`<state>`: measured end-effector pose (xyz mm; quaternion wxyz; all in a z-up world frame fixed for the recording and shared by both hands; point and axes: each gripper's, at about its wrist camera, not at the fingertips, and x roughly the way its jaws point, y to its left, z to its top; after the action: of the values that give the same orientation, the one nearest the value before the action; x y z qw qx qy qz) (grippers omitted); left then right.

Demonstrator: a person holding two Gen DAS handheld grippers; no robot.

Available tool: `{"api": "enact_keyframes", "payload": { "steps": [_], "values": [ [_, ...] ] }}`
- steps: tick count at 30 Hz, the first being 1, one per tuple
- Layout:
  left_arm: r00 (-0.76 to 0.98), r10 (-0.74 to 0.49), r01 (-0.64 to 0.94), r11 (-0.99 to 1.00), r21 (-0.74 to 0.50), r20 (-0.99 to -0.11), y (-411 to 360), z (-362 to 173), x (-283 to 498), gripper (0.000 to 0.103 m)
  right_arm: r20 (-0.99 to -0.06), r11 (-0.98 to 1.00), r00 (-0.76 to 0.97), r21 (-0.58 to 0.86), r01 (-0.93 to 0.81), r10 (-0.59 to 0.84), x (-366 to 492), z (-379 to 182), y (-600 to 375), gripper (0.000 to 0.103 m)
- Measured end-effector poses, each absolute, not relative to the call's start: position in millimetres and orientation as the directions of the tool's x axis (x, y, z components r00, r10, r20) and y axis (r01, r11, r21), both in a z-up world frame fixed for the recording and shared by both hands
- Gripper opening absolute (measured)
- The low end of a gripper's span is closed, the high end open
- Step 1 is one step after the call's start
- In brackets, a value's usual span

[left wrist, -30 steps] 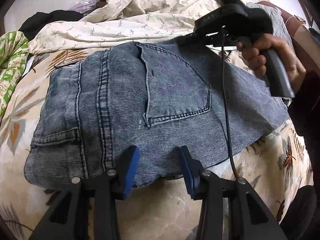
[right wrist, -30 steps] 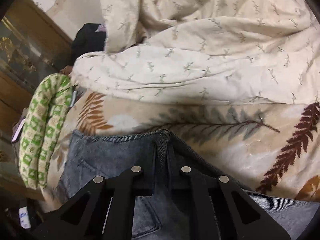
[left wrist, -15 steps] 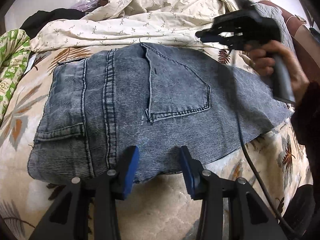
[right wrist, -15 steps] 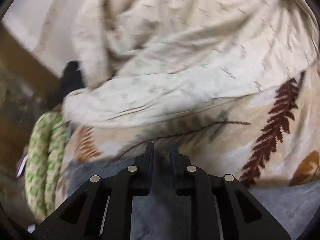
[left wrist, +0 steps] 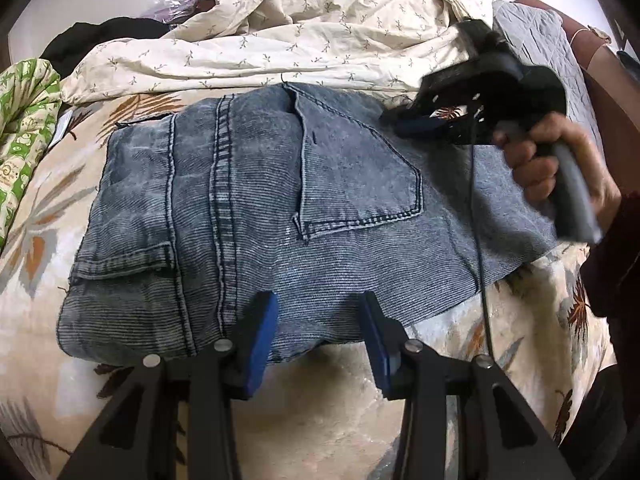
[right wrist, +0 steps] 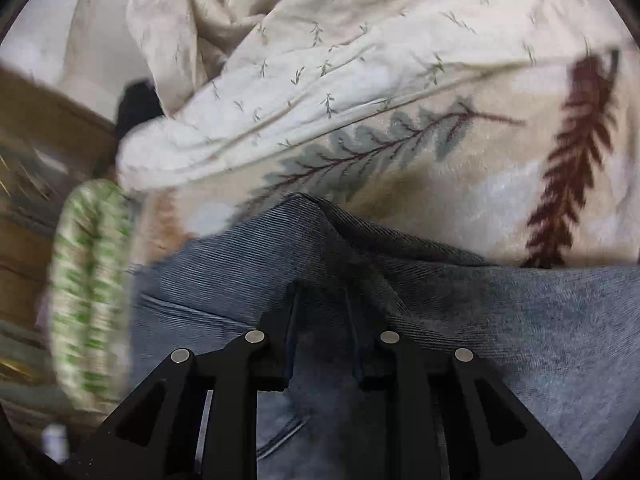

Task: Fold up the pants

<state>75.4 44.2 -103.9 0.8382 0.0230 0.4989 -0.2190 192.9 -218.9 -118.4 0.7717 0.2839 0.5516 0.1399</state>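
The grey-blue corduroy pants (left wrist: 256,208) lie folded flat on the bed, back pocket up. My left gripper (left wrist: 318,332) is open and empty, its blue pads over the pants' near edge. My right gripper (left wrist: 424,124) hovers over the pants' far right part, held in a hand. In the right wrist view the right gripper (right wrist: 320,300) is open above the pants (right wrist: 500,320), with nothing between its fingers.
A leaf-print blanket (left wrist: 320,408) covers the bed. A crumpled cream sheet (left wrist: 304,36) lies behind the pants. A green patterned cloth (left wrist: 20,128) is at the left edge, and dark clothes (left wrist: 100,36) lie at the back left.
The right gripper has let go of the pants' far edge, lifted, opened and swung over the right part. The pants now lie flat. The left gripper stayed still.
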Motion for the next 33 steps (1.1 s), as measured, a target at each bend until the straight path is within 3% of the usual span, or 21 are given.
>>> {"api": "enact_keyframes", "payload": {
  "steps": [2, 5, 10, 14, 24, 31, 33],
  "values": [
    [0.407, -0.341, 0.393, 0.903, -0.175, -0.847, 43.8, -104.5, 76.6, 0.045, -0.742, 0.759, 0.376, 0.637, 0.136, 0.556, 195.7, -111.7, -236.3, 0.027],
    [0.407, -0.338, 0.393, 0.903, -0.171, -0.849, 42.3, -105.6, 76.6, 0.045, -0.772, 0.802, 0.401, 0.582, 0.136, 0.493, 201.6, -102.8, -249.8, 0.029],
    [0.409, -0.334, 0.392, 0.905, -0.167, -0.849, 40.8, -106.4, 77.0, 0.046, -0.819, 0.827, 0.363, 0.53, 0.186, 0.444, 213.0, -116.7, -267.6, 0.029],
    [0.406, -0.338, 0.393, 0.903, -0.171, -0.849, 41.5, -107.1, 77.9, 0.046, -0.814, 0.806, 0.301, 0.561, 0.19, 0.496, 215.3, -131.1, -270.5, 0.029],
    [0.407, -0.338, 0.393, 0.903, -0.171, -0.848, 42.1, -107.5, 78.3, 0.046, -0.893, 0.907, 0.195, 0.42, 0.037, 0.405, 200.0, -110.4, -264.8, 0.031],
    [0.406, -0.341, 0.393, 0.903, -0.175, -0.848, 43.0, -107.2, 78.2, 0.046, -0.908, 0.941, 0.251, 0.334, -0.048, 0.335, 208.2, -105.0, -229.0, 0.031],
    [0.404, -0.344, 0.395, 0.901, -0.178, -0.847, 44.0, -107.2, 78.3, 0.046, -0.894, 0.927, 0.247, 0.365, -0.087, 0.375, 210.2, -106.3, -216.1, 0.031]
  ]
}}
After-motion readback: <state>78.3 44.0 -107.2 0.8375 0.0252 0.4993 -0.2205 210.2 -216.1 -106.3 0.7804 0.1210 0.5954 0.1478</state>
